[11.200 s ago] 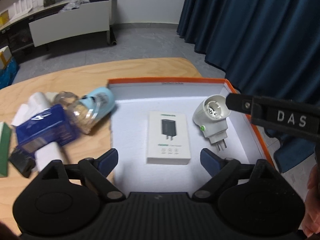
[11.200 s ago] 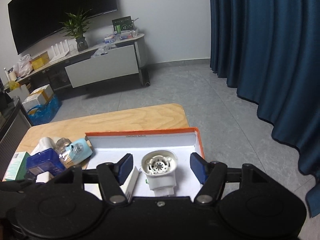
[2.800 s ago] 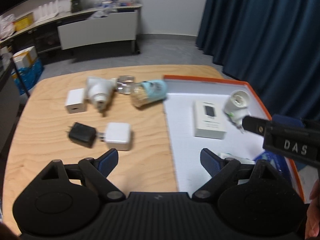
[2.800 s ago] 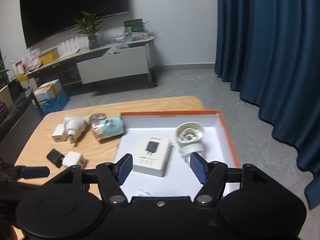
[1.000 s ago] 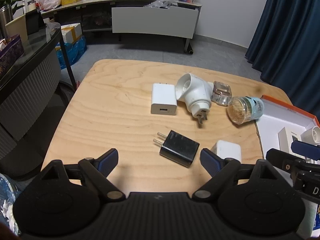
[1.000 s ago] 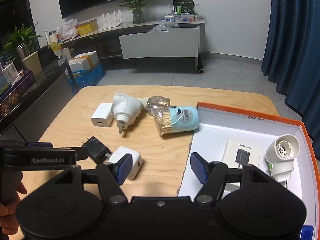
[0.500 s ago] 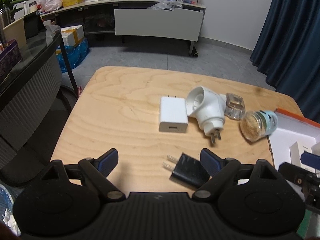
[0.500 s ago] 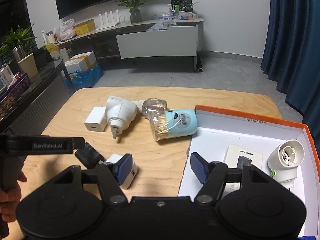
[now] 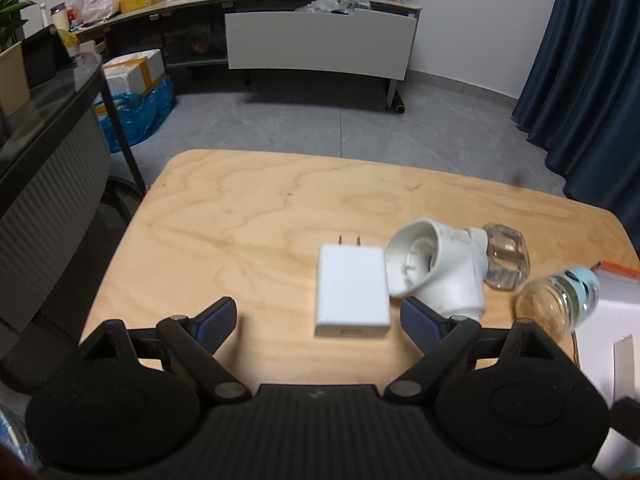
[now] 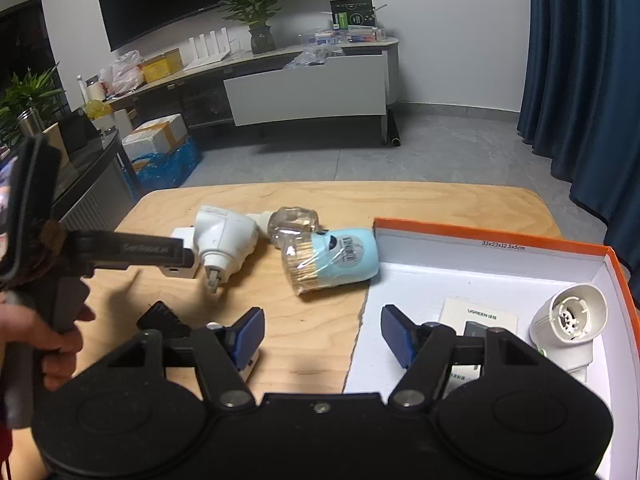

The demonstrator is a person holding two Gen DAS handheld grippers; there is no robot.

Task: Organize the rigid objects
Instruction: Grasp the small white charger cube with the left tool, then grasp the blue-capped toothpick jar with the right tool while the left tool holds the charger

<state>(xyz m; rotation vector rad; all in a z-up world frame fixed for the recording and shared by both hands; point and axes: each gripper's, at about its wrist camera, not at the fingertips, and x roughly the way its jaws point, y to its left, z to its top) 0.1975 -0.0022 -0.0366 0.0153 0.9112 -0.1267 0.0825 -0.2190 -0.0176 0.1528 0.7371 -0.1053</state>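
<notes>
My left gripper (image 9: 318, 322) is open low over the wooden table (image 9: 248, 216), and a flat white charger (image 9: 352, 292) lies just ahead between its fingers. Right of that charger sit a white round plug-in device (image 9: 432, 272), a clear glass bottle (image 9: 504, 256) and a toothpick jar with a light blue cap (image 9: 560, 300). My right gripper (image 10: 322, 336) is open and empty over the left edge of the orange-rimmed box (image 10: 480, 236). A black charger (image 10: 164, 322) lies left of it; a white cube charger (image 10: 250, 364) is partly hidden behind its left finger.
Inside the box lie a white charger carton (image 10: 480, 320) and a second white plug-in device (image 10: 572, 320). A hand (image 10: 52, 340) holds the left gripper's handle at the left. The table's far half is bare wood. A dark cabinet (image 9: 48, 184) stands by the table's left edge.
The left gripper has moved on across the table: the black charger has slipped out of its view and the white charger now sits between its fingers. The right gripper has hardly moved.
</notes>
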